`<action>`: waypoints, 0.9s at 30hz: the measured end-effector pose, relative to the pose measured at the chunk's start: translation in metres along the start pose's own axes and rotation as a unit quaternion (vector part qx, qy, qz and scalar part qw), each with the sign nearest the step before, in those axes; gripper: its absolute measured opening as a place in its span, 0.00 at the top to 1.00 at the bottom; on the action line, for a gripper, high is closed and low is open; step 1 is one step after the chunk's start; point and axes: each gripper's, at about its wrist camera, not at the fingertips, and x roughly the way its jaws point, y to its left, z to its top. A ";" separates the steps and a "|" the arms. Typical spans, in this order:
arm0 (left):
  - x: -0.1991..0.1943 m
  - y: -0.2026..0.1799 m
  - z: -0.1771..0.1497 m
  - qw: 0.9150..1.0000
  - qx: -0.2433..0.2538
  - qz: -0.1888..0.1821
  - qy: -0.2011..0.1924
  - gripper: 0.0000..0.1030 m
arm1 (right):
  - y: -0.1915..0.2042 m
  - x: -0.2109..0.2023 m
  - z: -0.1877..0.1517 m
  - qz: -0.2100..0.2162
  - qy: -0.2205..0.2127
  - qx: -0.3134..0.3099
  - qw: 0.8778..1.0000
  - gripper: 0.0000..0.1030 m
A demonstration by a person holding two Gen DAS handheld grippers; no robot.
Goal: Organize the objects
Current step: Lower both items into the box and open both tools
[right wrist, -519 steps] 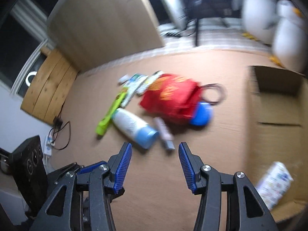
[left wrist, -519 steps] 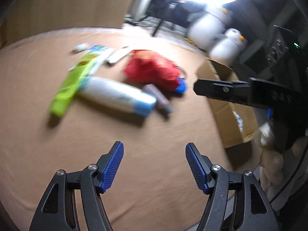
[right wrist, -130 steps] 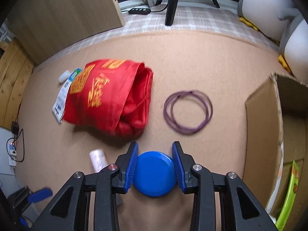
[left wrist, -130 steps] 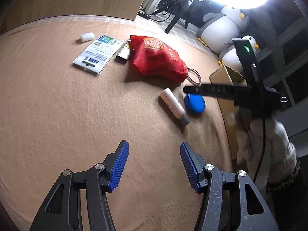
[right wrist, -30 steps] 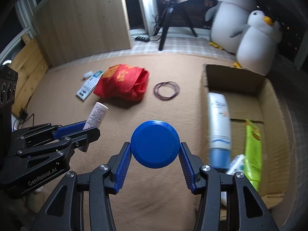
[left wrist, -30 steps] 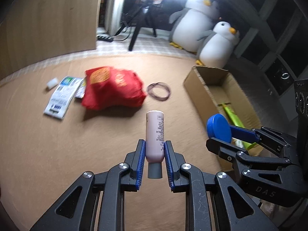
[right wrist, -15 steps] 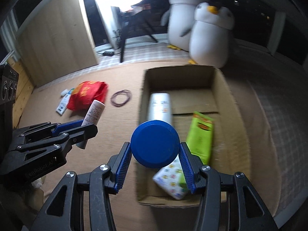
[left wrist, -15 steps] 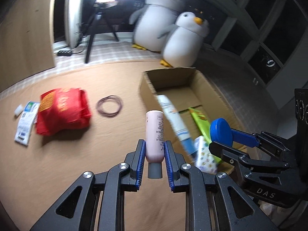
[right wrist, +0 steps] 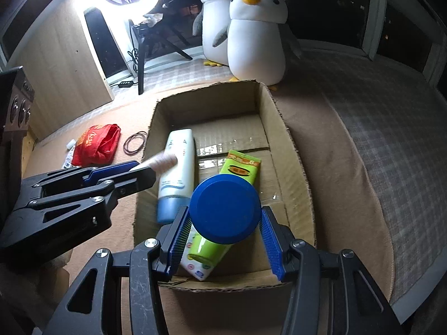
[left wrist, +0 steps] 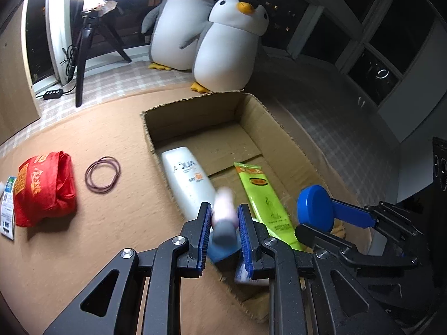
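The cardboard box (right wrist: 282, 128) stands on the brown carpet and already holds a white sunscreen tube (right wrist: 177, 167), a green packet (right wrist: 240, 169) and a small patterned pack (right wrist: 195, 265) at its near end. The left gripper (left wrist: 223, 224) is over the near left part of the box; its jaws look slightly parted, and the pink bottle (left wrist: 223, 217) between them is blurred, so I cannot tell if it is gripped or is dropping. The right gripper (right wrist: 223, 240) hangs over the box with the blue round lid (right wrist: 226, 209) between its fingers; the lid seems to touch only the left pad, so I cannot tell whether the grip is firm or loosening. Outside the box, on the carpet, the red bag (left wrist: 44, 187), the purple rubber bands (left wrist: 102, 174) and a printed packet (left wrist: 7, 201) remain. I judge the task a little more than half done.
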 end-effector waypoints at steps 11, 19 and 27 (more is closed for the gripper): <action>0.010 -0.011 0.009 1.000 0.001 -0.002 -0.003 0.69 | -0.008 0.002 0.004 0.000 -0.002 -0.005 1.000 0.55; 0.003 -0.010 0.010 1.000 -0.007 -0.004 -0.013 0.46 | -0.009 -0.001 0.002 -0.012 -0.005 -0.003 1.000 0.45; -0.005 -0.005 0.006 1.000 -0.011 -0.001 -0.016 0.46 | -0.007 0.000 0.001 -0.008 0.000 -0.001 1.000 0.44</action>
